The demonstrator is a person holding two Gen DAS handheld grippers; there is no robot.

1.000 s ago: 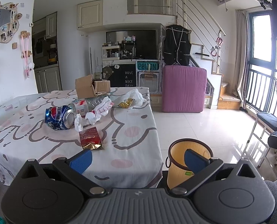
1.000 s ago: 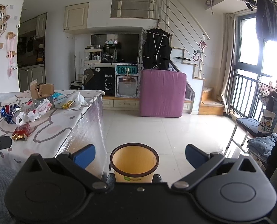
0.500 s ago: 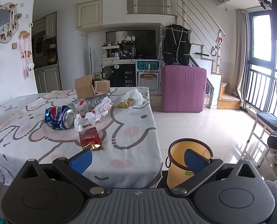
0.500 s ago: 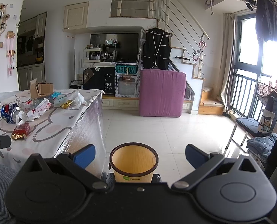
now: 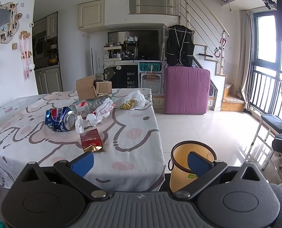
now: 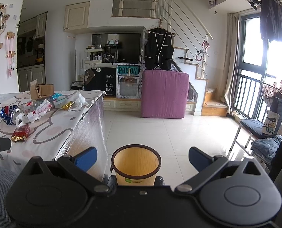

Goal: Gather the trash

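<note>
Tablecloth [image 5: 137, 125] litter clear, bin [image 6: 136, 163] base hidden behind right gripper [image 6: 142, 158]

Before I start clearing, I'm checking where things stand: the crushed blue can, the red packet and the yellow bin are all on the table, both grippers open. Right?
Not quite. The yellow bin stands on the floor beside the table, as the right wrist view shows. The crushed blue can and red packet are on the table, and the left gripper and right gripper are open.

A purple mattress [image 6: 164, 94] stands in the middle of the frame with a black vest [image 6: 159, 52] hanging above it. Stairs [image 6: 209, 96] climb on the right. A chair [image 6: 255, 127] sits by the big window [image 6: 255, 64] at far right.
</note>
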